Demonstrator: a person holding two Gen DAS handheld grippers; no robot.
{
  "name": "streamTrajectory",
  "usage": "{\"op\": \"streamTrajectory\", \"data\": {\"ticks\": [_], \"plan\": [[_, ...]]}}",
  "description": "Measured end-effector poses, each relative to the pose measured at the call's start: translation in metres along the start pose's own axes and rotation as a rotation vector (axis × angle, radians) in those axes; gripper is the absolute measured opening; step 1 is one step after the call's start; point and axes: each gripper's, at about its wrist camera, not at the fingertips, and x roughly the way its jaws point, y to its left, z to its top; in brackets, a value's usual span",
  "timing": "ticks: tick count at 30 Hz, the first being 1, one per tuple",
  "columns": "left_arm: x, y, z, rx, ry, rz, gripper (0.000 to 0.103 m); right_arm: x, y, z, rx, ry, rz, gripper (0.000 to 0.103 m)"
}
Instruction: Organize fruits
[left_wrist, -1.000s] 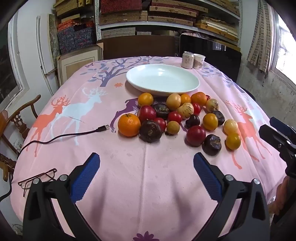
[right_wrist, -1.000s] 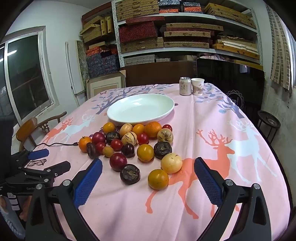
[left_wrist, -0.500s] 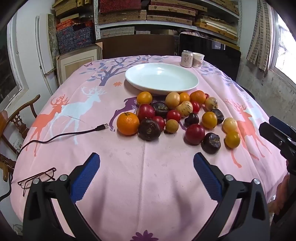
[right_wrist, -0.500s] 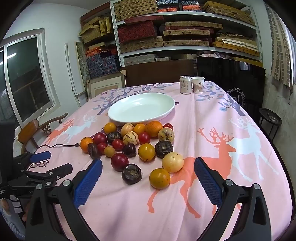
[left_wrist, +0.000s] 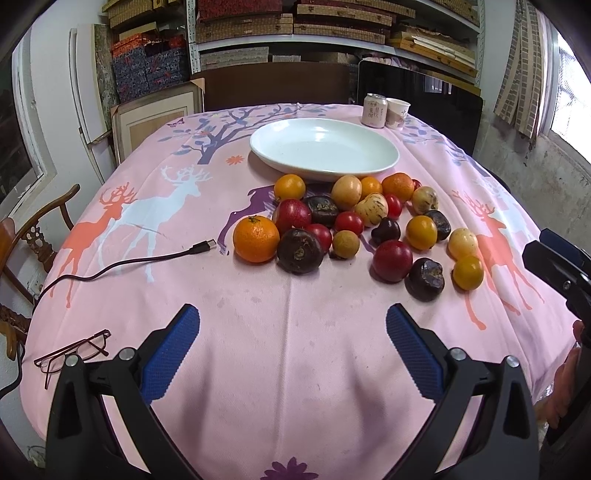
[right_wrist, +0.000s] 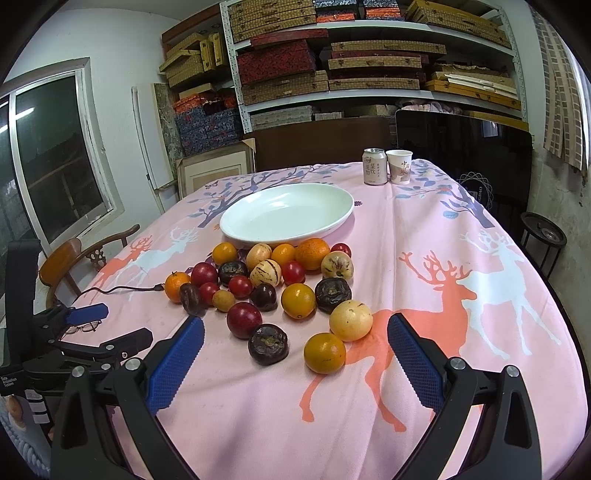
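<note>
Both grippers hang above the near edge of the table (left_wrist: 288, 332), which is covered by a pink cloth printed with deer and trees. The left gripper (left_wrist: 291, 343) is released, its 2 blue-padded fingers (left_wrist: 171, 354) spread wide with nothing between them. The right gripper (right_wrist: 295, 354) is likewise released and empty, its pads standing on either side of the nearest fruits without touching them.

The fruits (left_wrist: 354, 225) lie in a loose cluster on the cloth around the table's middle, none of them on the white plate (left_wrist: 325, 149), which sits just behind the cluster toward the far edge. At the cluster's left end a mandarin (left_wrist: 256, 239) touches a dark purple fruit (left_wrist: 300, 250). Nearest the right gripper are a dark wrinkled fruit (right_wrist: 268, 344), an orange fruit (right_wrist: 324, 353), a pale yellow fruit (right_wrist: 350, 320) and a red plum (right_wrist: 244, 319).

A drink can (right_wrist: 375, 166) and a paper cup (right_wrist: 399, 167) stand side by side near the far edge. A black cable (left_wrist: 122, 264) trails from the left edge, its plug end lying near the mandarin. A pair of glasses (left_wrist: 72, 352) rests at the near left corner.
</note>
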Motion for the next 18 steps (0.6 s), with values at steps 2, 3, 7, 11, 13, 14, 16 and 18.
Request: {"op": "streamTrajectory", "data": {"ticks": [2, 3, 7, 11, 13, 14, 16, 18], "plan": [[0.0002, -0.0001, -0.0001, 0.001, 0.0, 0.001, 0.099, -0.0005, -0.0005, -0.0002, 0.003, 0.0, 0.001, 0.1], [0.0002, -0.0001, -0.0002, 0.001, 0.0, 0.001, 0.099, -0.0004, -0.0007, -0.0004, 0.005, 0.0, 0.002, 0.1], [0.0005, 0.0001, -0.0006, 0.0, 0.001, 0.0, 0.099, 0.0, -0.0027, -0.0013, 0.019, 0.004, 0.008, 0.1], [0.0011, 0.0002, -0.0015, 0.0, 0.002, -0.001, 0.099, 0.0009, -0.0054, -0.0012, 0.032, 0.006, 0.016, 0.1], [0.0011, 0.0001, -0.0015, 0.0, 0.002, 0.0, 0.099, 0.0012, -0.0062, -0.0009, 0.037, 0.007, 0.019, 0.1], [0.0011, 0.0001, -0.0015, 0.0, 0.003, 0.0, 0.099, 0.0015, -0.0067, -0.0008, 0.04, 0.008, 0.02, 0.1], [0.0012, 0.0001, -0.0017, 0.0, 0.003, 0.0, 0.099, 0.0015, -0.0065, -0.001, 0.039, 0.008, 0.02, 0.1], [0.0014, 0.0002, -0.0022, 0.0, 0.004, -0.001, 0.099, 0.0014, -0.0074, -0.0007, 0.044, 0.008, 0.023, 0.1]]}}
